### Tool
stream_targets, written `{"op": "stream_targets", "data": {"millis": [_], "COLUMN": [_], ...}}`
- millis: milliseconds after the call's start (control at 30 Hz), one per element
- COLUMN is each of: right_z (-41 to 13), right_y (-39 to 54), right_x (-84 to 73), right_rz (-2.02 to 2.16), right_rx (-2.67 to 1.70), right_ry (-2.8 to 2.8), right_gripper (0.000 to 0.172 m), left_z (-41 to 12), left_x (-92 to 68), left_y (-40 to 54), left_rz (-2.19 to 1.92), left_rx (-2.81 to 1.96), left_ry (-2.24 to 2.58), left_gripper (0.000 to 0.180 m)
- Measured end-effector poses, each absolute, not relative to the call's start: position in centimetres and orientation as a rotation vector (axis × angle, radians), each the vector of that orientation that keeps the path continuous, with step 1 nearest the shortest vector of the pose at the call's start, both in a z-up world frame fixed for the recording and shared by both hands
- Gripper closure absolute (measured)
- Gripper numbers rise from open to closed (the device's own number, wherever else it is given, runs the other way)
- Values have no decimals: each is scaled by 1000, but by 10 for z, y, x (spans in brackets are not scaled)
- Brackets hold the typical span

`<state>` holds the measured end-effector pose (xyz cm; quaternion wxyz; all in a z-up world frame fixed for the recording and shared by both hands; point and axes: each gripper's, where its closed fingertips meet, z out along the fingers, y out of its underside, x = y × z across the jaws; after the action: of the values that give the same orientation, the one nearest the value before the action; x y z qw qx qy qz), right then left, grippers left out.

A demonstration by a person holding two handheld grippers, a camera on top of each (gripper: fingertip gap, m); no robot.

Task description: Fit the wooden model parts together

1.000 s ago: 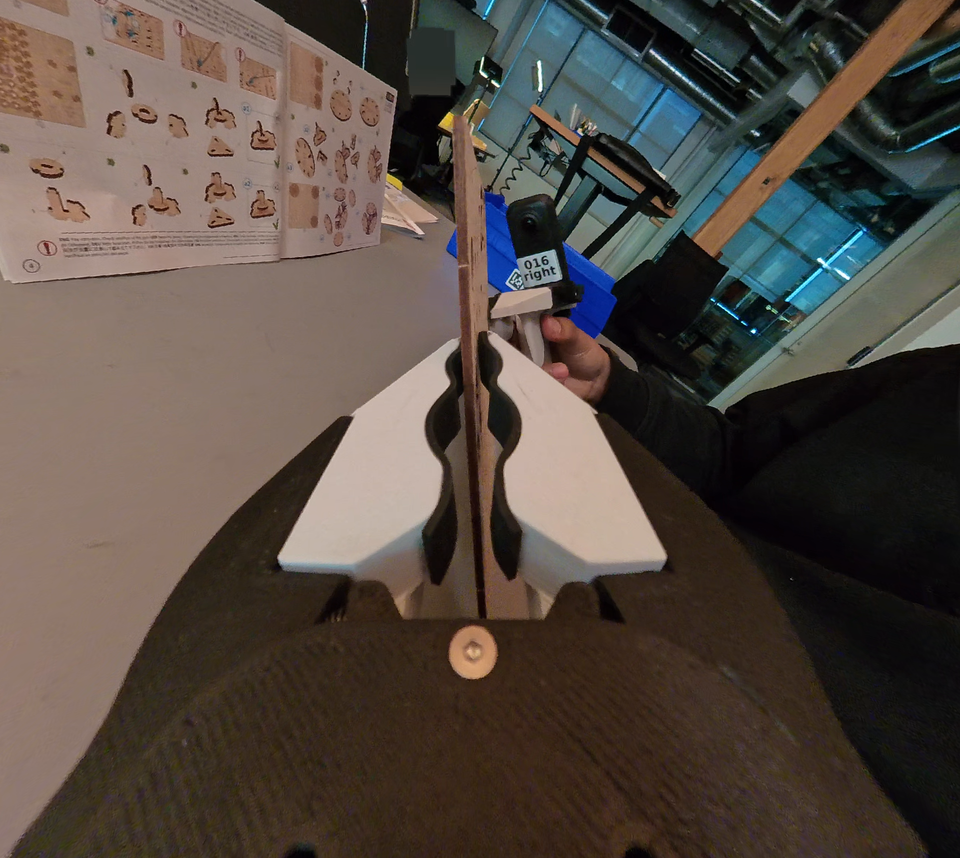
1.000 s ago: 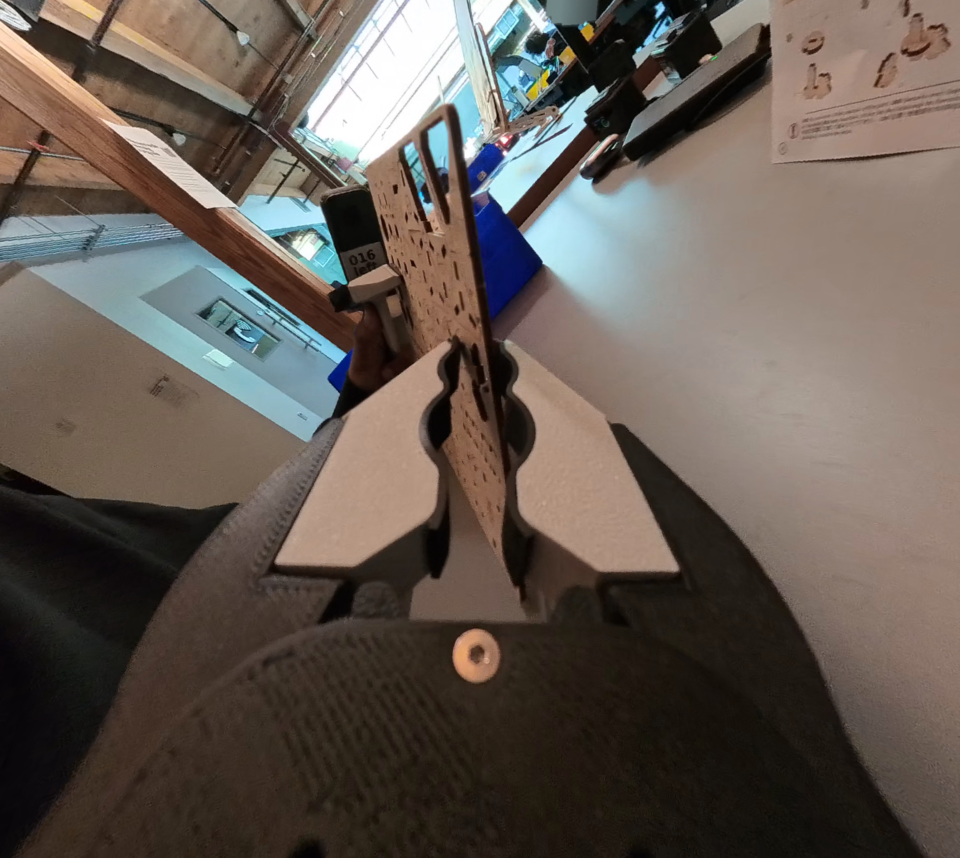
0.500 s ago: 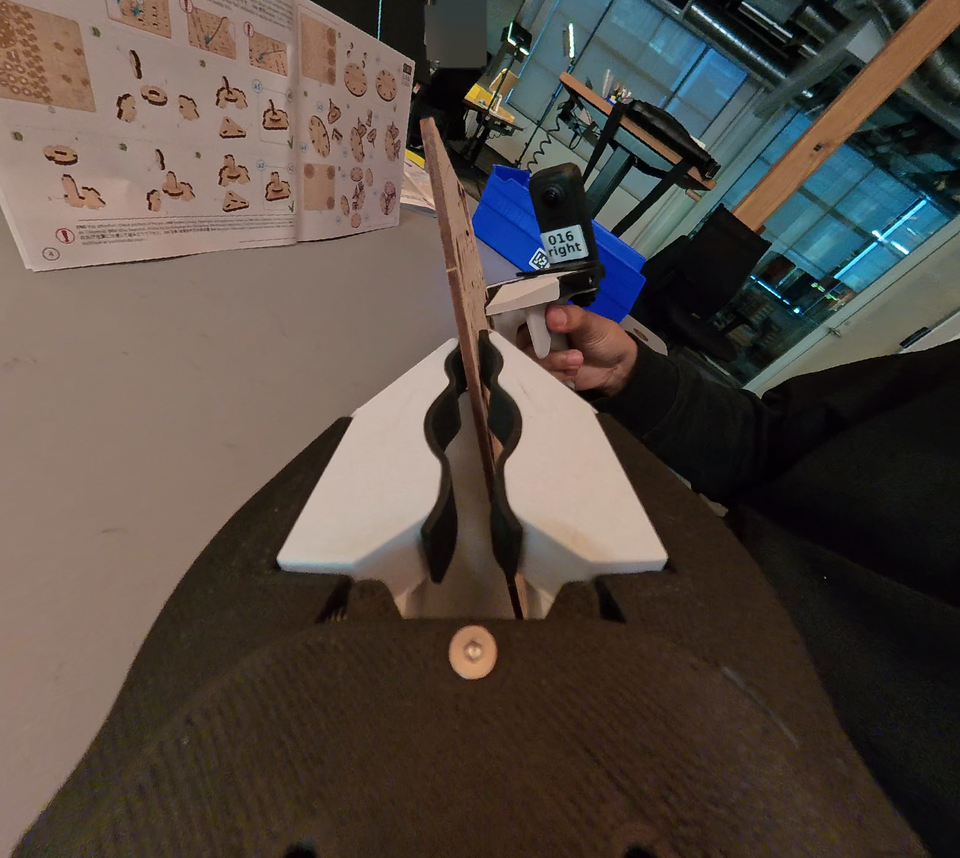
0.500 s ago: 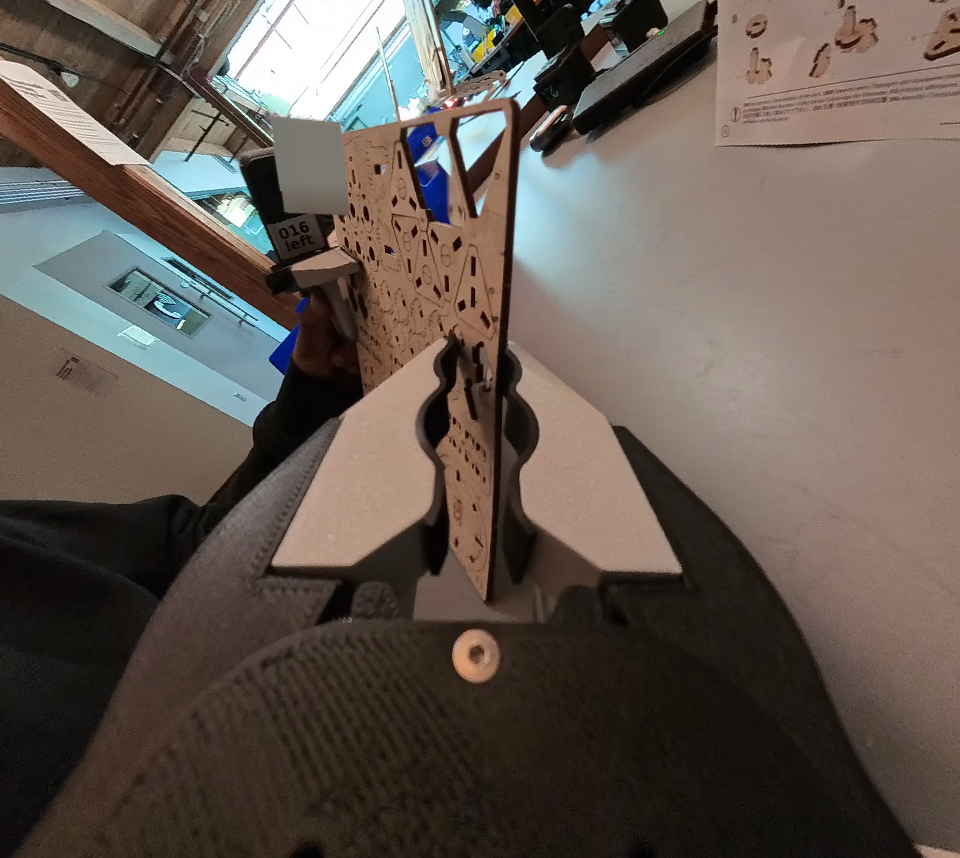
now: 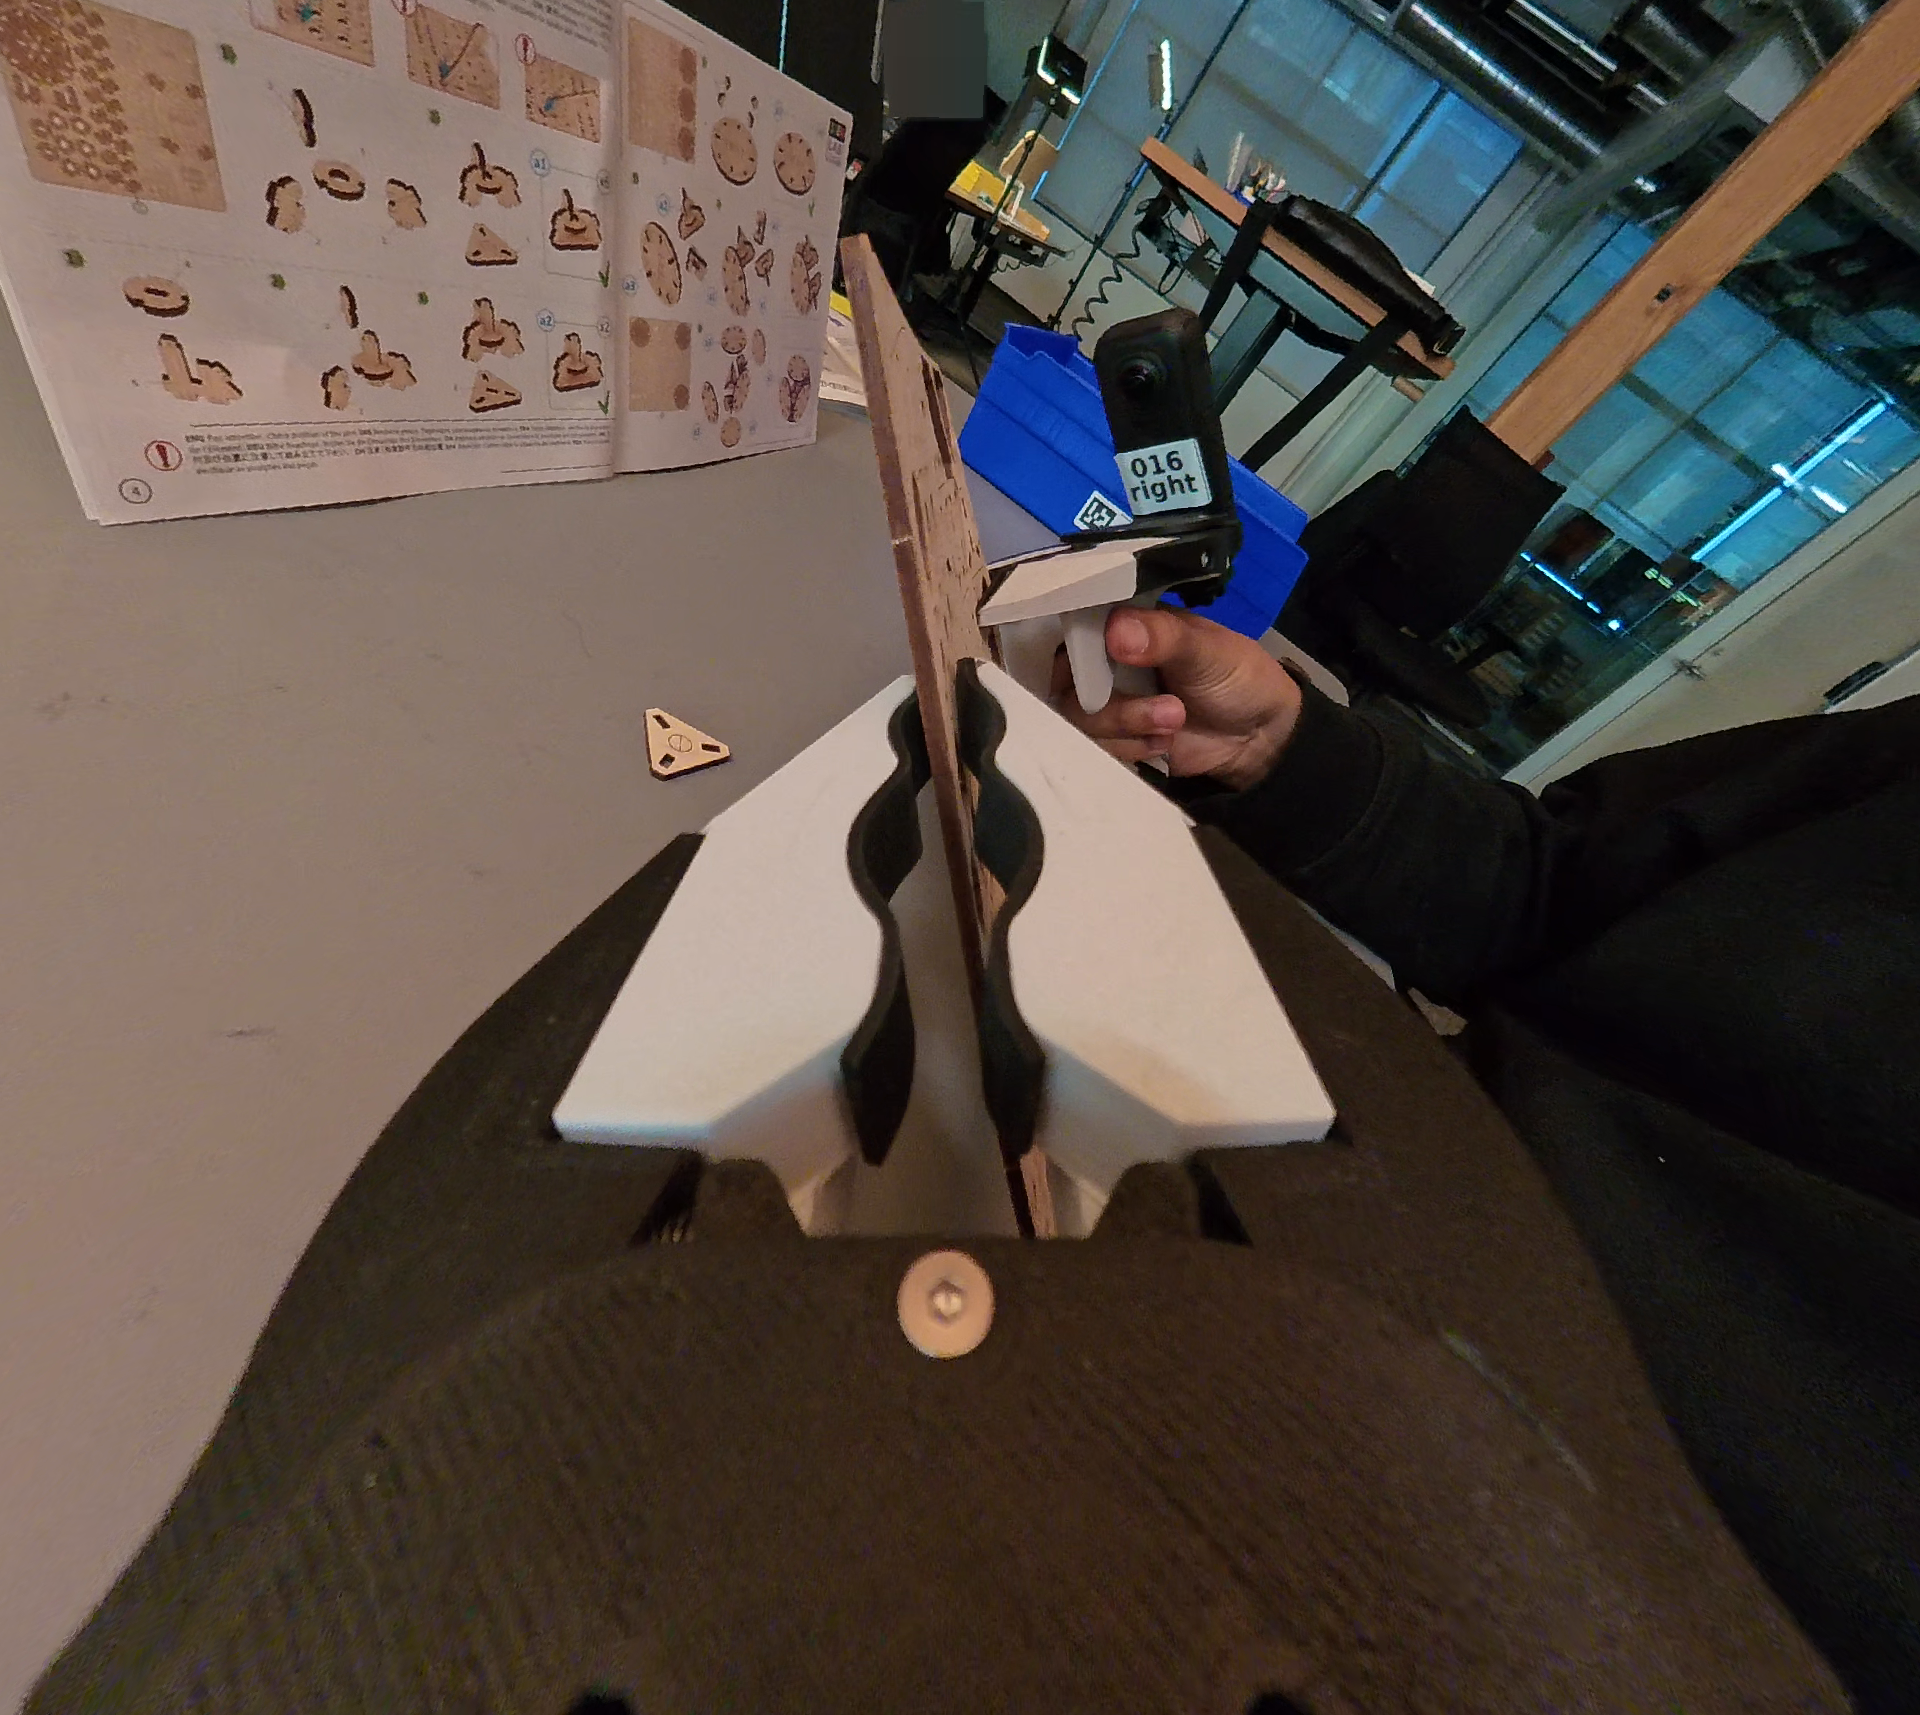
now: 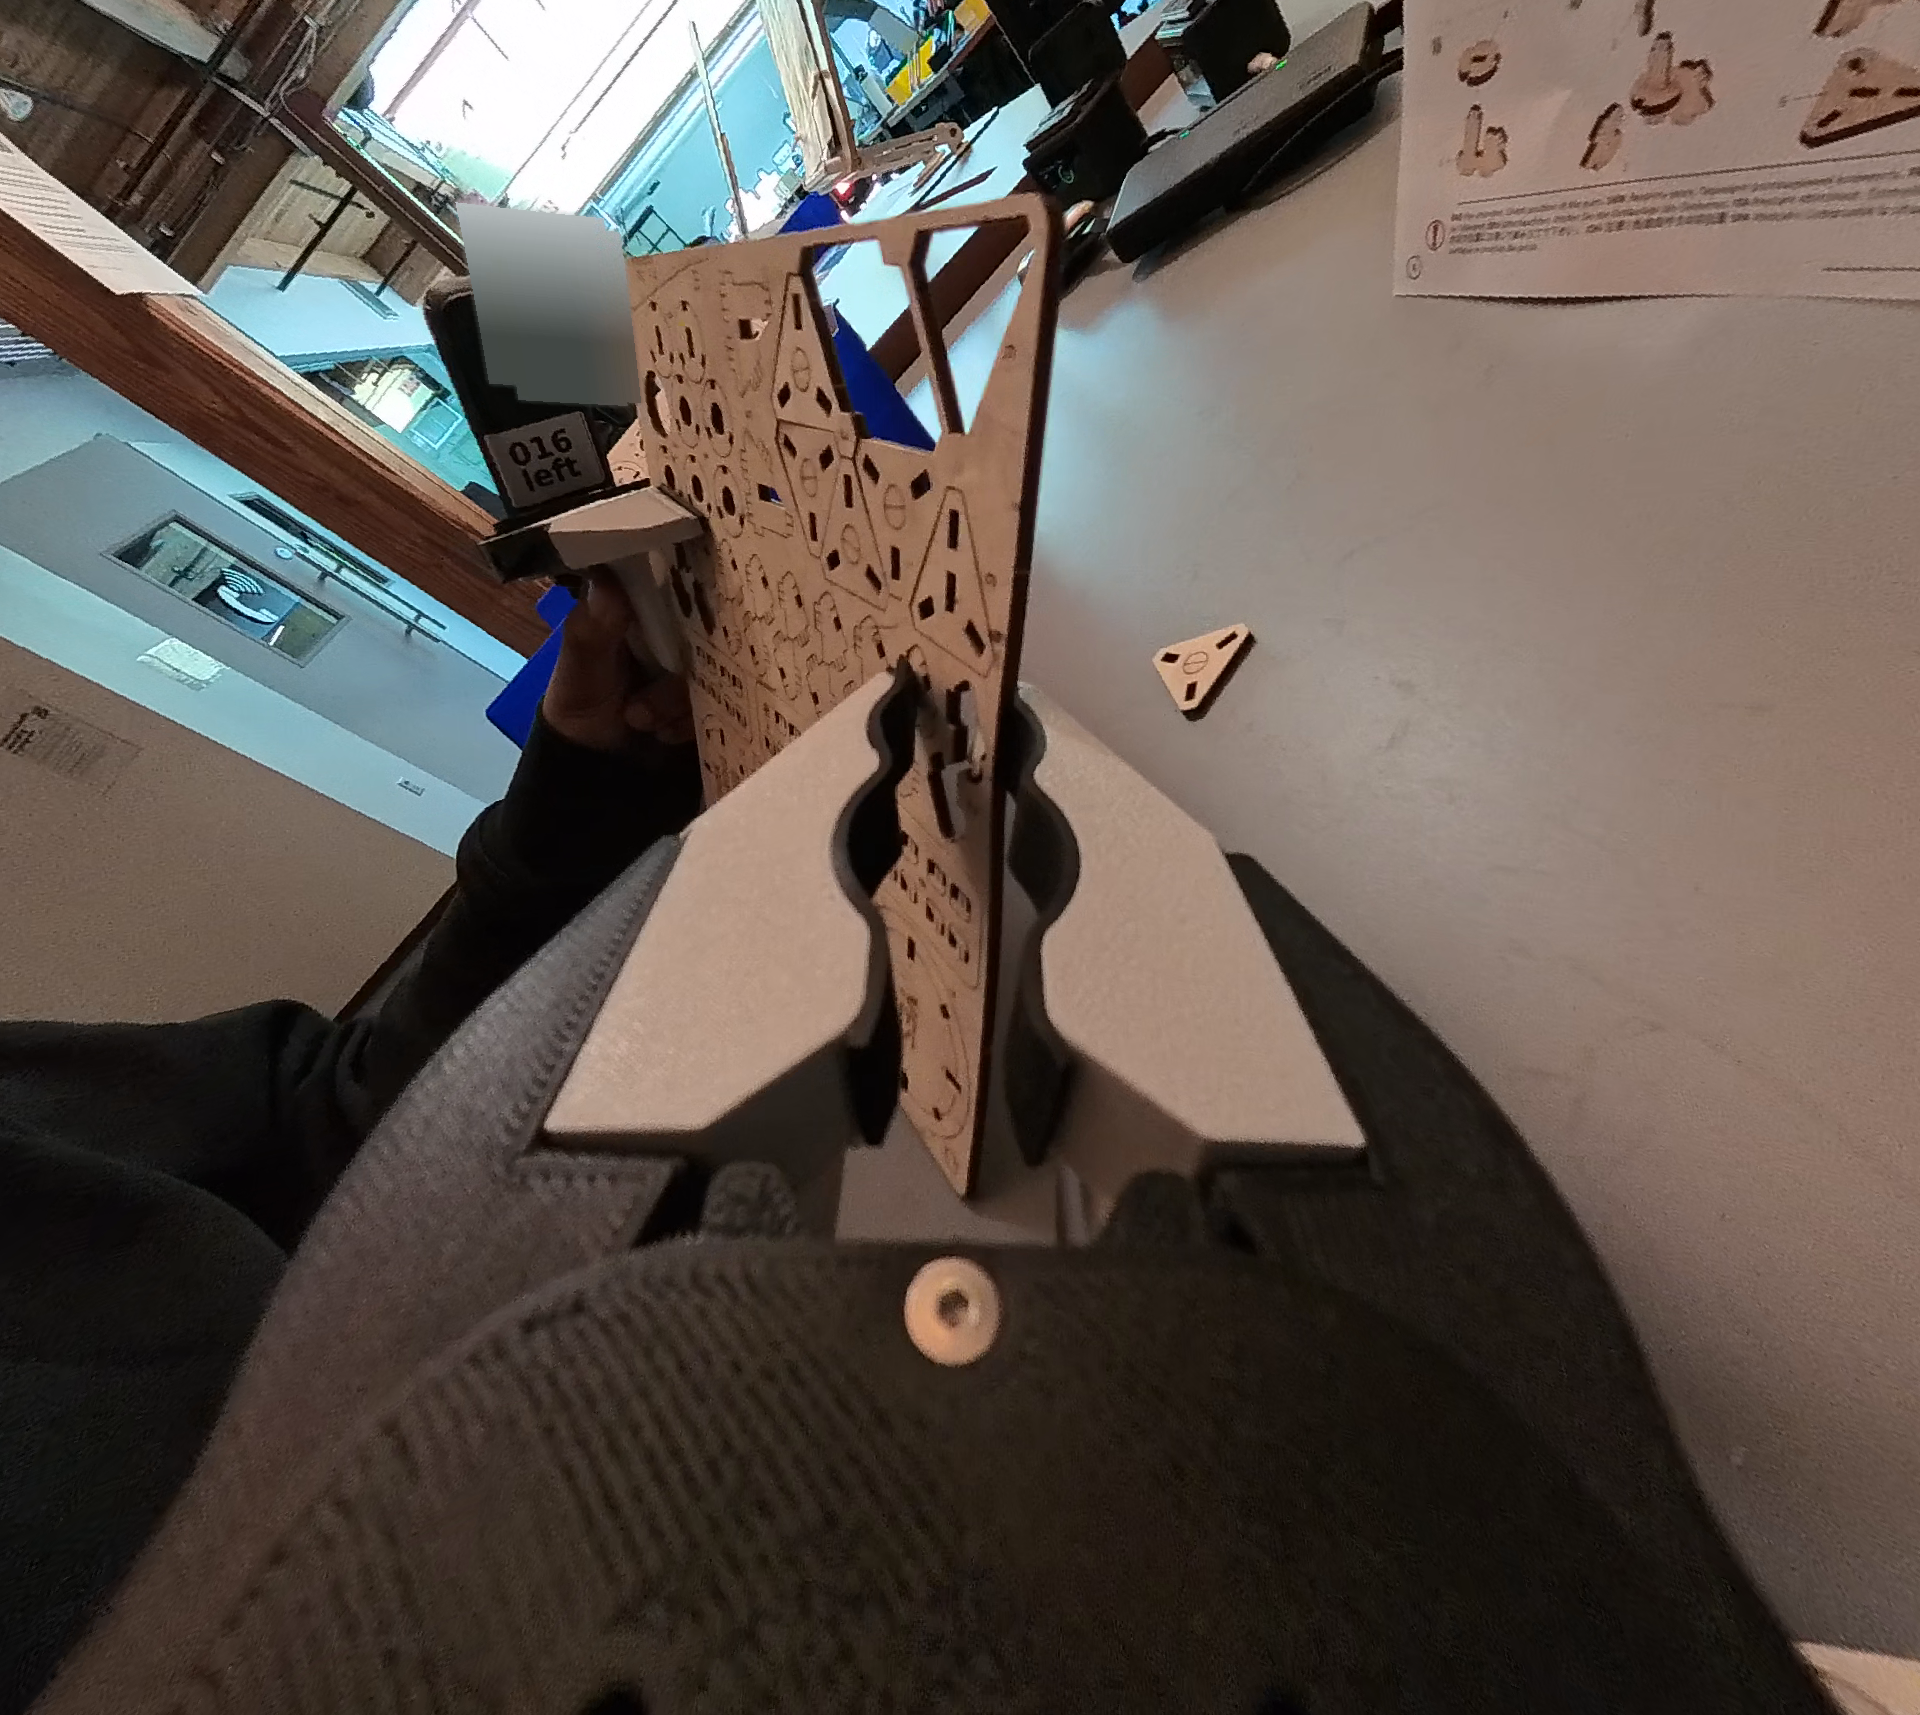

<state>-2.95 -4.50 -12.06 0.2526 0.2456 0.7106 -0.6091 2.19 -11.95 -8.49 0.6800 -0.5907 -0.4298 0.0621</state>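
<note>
Above the grey table (image 5: 312, 834), between the two hand-held tongs, a thin laser-cut plywood sheet (image 6: 862, 522) is held upright on its edge. The left gripper (image 5: 940, 699) is closed narrow on the sheet, its dark pads pressed against both faces, with the board running back along the full slot. The right gripper (image 6: 951, 709) is set slightly wider; the sheet sits at an angle between its fingers, and the fingers appear to bear on it, so both tongs hold the same board from opposite edges. Each wrist view shows the other gripper at the far side of the sheet, a hand (image 5: 1195, 699) wrapped round its handle. As to progress: two triangular openings at the far top corner of the sheet are vacant, and one small triangular wooden piece (image 6: 1200, 663) lies loose on the table just right of the board, well clear of both tools. Most parts remain seated in the sheet: several triangles with slots, round toothed pieces, and rows of small shapes, all outlined by dark cut lines. The wood is pale on its face and dark brown at the cut edges. An open instruction booklet (image 5: 364, 211) lies at the far left, and a blue bin (image 5: 1039, 439) stands beyond the board.
</note>
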Motion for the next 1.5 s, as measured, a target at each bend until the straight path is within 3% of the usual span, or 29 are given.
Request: {"op": "stream_targets", "data": {"millis": [433,600,933,1500], "right_z": [-114,-114,-113,-134], "right_y": [-46,-42,-42,-44], "right_x": [-31,-41,-32,-38], "right_rz": [-1727,-1775,-1693,-1643], "right_rx": [649,684,617,636], "right_ry": [1862,1906,1849,2138], "right_gripper": [156,148,158,156], "left_z": [-83,-83,-83,-87], "left_x": [21,21,23,21], "left_y": [-122,-123,-121,-116], "left_rz": [110,120,95,116], "left_rx": [-1299,-1307,-1304,-1324], "left_ry": [-972,-970,-956,-990], "left_gripper": [180,180,180,179]}}
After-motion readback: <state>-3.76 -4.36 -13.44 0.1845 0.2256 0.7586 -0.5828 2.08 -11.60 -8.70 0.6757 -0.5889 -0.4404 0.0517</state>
